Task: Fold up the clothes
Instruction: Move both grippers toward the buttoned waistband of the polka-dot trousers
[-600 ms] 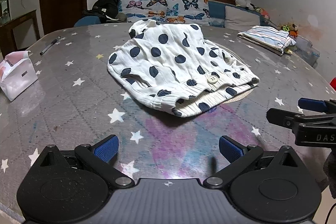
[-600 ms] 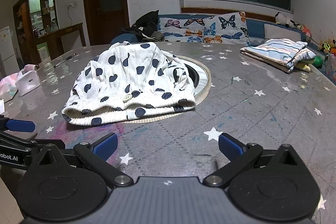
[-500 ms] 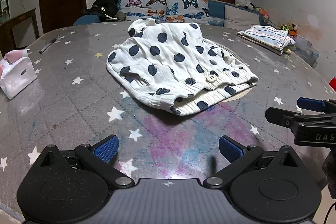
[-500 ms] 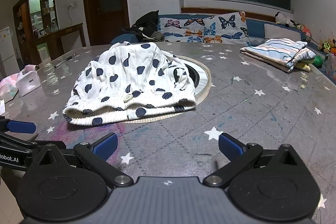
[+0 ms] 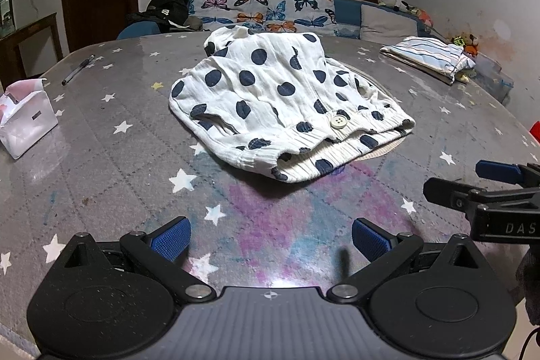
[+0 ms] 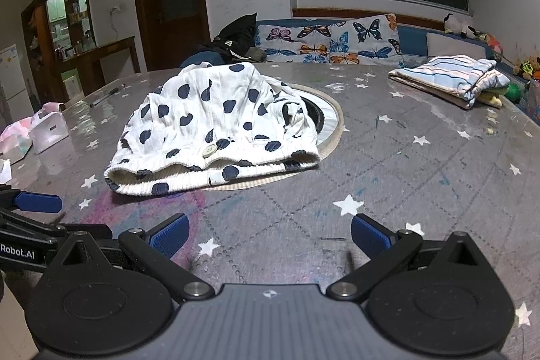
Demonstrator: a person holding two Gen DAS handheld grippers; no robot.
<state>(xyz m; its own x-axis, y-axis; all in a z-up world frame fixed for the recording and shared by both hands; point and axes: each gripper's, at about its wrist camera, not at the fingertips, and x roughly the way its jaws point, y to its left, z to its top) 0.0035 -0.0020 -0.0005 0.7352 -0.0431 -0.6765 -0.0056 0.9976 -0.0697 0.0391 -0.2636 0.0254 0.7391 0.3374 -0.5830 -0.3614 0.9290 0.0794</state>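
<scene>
White shorts with navy polka dots [image 5: 280,103] lie loosely bunched on the grey star-patterned table [image 5: 101,164], waistband and a white button towards me; they also show in the right wrist view [image 6: 216,130]. My left gripper [image 5: 270,238] is open and empty, a short way in front of the waistband. My right gripper [image 6: 268,237] is open and empty, in front of the waistband's right end. Each gripper's tip shows at the edge of the other's view.
A round inset ring [image 6: 327,120] lies partly under the shorts. A folded striped garment [image 6: 452,80] sits at the far right. A white pouch [image 5: 25,123] and a pen [image 5: 77,70] lie at the left. A butterfly-print sofa [image 6: 337,39] stands behind the table.
Both grippers have edged slightly; the shorts sit marginally higher and farther in the views. Nothing was grasped or released.
</scene>
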